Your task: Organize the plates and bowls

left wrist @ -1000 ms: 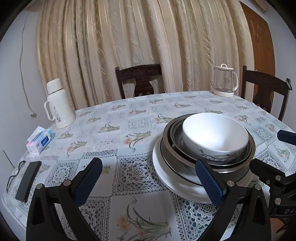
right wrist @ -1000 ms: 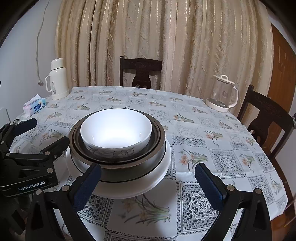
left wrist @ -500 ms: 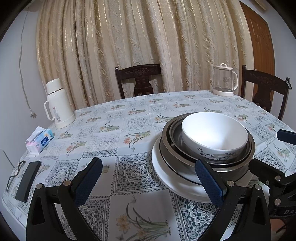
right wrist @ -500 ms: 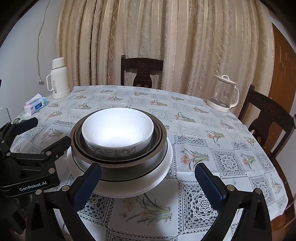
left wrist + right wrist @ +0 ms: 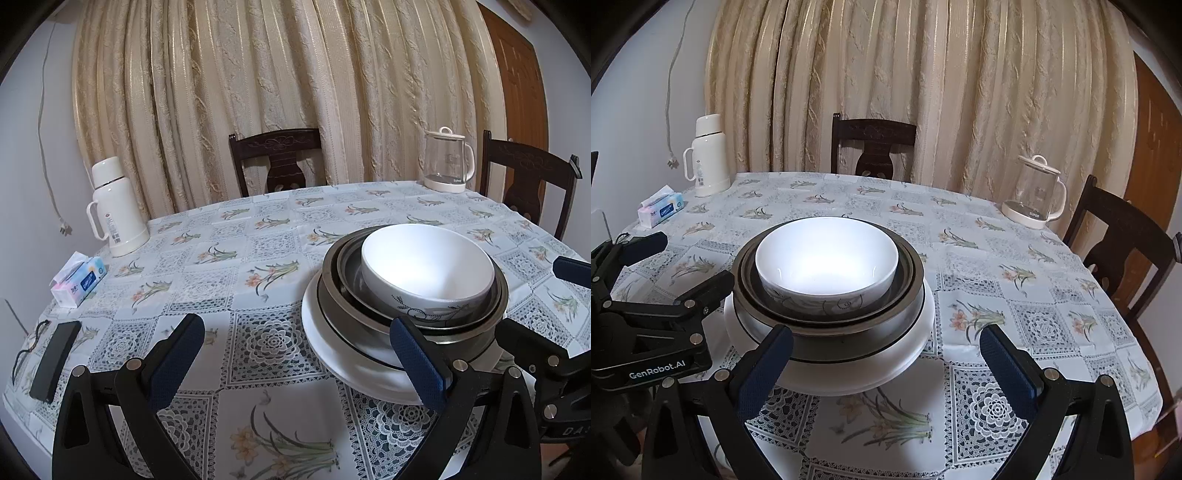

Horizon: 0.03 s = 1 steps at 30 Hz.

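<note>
The white bowl (image 5: 826, 264) sits nested in two metal bowls (image 5: 908, 291) on a white plate (image 5: 849, 373), near the table's front edge. Only the left wrist view shows a black flat device (image 5: 54, 360) lying left. Both the left gripper (image 5: 295, 354) and the right gripper (image 5: 884, 356) hover spread wide, holding nothing, their pads blue and textured.

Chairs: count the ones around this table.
2. One dark wooden chair stands at the far side before the curtain; another chair at the right edge by the door. Nearer ones may be hidden.
</note>
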Motion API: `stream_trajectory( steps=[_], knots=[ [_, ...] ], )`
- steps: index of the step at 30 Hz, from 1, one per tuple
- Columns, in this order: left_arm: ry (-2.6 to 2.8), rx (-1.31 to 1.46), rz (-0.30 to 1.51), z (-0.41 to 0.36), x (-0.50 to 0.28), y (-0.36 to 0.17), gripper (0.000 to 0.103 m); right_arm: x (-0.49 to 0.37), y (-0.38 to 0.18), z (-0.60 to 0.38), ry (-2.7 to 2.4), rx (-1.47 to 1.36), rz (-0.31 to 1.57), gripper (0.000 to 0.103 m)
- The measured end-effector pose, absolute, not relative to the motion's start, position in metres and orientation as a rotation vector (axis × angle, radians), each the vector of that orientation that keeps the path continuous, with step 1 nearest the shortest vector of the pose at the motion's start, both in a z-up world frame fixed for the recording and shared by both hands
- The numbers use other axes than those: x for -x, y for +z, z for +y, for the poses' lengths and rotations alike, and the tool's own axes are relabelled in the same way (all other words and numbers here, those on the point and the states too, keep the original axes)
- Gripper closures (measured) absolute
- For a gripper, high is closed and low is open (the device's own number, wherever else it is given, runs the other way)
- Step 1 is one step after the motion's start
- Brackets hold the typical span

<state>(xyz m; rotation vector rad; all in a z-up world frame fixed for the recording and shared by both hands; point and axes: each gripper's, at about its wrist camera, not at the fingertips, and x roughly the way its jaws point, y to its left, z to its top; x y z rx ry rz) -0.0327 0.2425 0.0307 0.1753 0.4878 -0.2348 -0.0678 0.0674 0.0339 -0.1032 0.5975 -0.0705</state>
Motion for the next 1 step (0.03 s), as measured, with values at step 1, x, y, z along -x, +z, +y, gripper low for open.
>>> stream_trajectory(
  steps=[1],
  knots=[
    [-0.235,-0.175,0.488,0.2426,0.0325,0.0311,0.002,0.0675,0.0338,0.0672,-0.071,0.101,0.601,0.0]
  ],
)
